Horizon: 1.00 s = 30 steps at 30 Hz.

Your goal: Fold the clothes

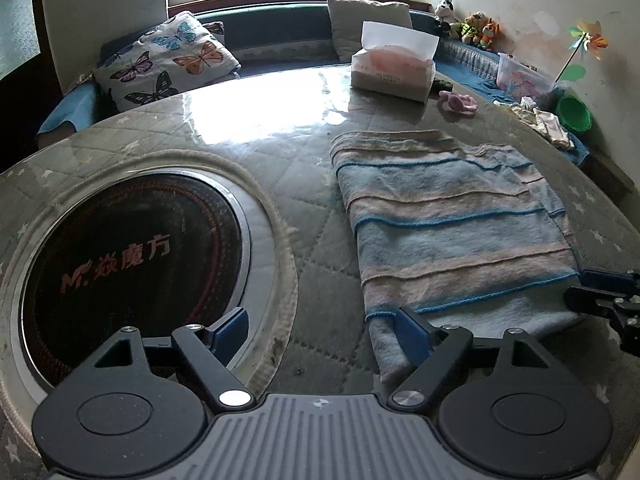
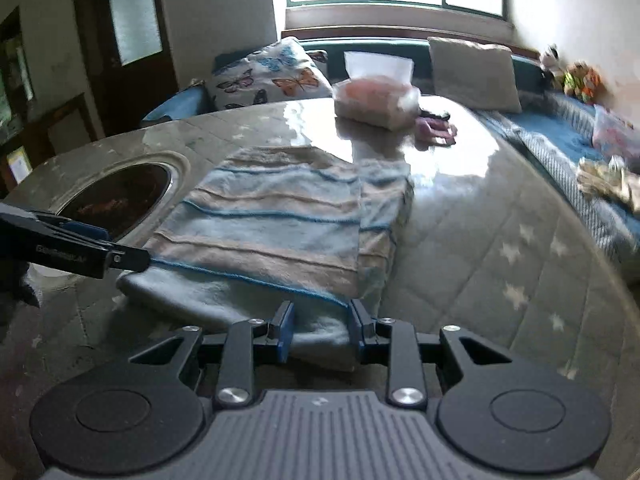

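Centrally, a striped towel (image 1: 452, 220), pale blue and beige with thin blue lines, is being shown folded and lying flat on the quilted grey surface (image 1: 280, 152), just beside a round dark hob (image 1: 132, 264) set into it. The left gripper (image 1: 320, 328) is being held with its fingers (image 1: 412, 332) spread wide; one blue pad is lying against the towel's near corner, the other is being held over the hob rim, and nothing is being grasped. The right gripper (image 2: 320, 328) is being held at the towel's near edge, its fingers (image 2: 285, 330) parted with the fabric's edge between them; whether the cloth is being pinched cannot be told. At the far side of the surface, a tissue pack (image 1: 394, 68) and a small pink item (image 1: 458, 102) are being kept. Beyond it, a butterfly cushion (image 1: 168, 60) is being propped on a blue bench seat (image 1: 68, 112).
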Motion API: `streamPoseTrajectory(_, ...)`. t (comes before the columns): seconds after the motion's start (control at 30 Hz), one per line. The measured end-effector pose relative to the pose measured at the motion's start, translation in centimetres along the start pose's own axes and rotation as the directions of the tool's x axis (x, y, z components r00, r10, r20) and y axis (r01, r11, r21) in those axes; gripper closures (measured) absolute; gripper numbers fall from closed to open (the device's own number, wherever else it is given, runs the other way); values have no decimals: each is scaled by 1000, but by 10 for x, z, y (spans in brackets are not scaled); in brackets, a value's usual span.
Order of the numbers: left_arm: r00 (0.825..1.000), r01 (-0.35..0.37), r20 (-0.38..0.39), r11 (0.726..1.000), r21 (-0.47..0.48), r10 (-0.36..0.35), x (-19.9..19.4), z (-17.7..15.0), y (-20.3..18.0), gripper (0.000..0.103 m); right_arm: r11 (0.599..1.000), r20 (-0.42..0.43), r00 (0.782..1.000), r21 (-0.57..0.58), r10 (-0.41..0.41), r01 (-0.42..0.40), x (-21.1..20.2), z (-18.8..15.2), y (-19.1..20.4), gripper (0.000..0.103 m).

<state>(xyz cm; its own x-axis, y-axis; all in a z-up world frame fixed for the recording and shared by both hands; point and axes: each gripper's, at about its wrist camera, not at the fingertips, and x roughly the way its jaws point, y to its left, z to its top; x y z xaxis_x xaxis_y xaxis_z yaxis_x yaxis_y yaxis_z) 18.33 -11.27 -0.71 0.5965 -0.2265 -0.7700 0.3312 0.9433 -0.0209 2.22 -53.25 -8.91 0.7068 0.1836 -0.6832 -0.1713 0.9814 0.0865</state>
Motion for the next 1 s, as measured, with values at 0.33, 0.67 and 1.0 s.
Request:
streamPoseTrajectory(0.33,1000,2,25,1000,-19,-1,-20,-15,5,17,1000,48,999,-17,-14,15,-21,-5,20,55)
streamPoseTrajectory(0.67,1000,14,28,999,-33,-13,-39,-42,4,14,999,52,998,-25,-33,35,-26,-23,46,22)
streamPoseTrajectory(1.0,997,52,65,996,-68,-47,-58,-68,7,0,999,49,998,11,-50,50,-34,-45,64,4)
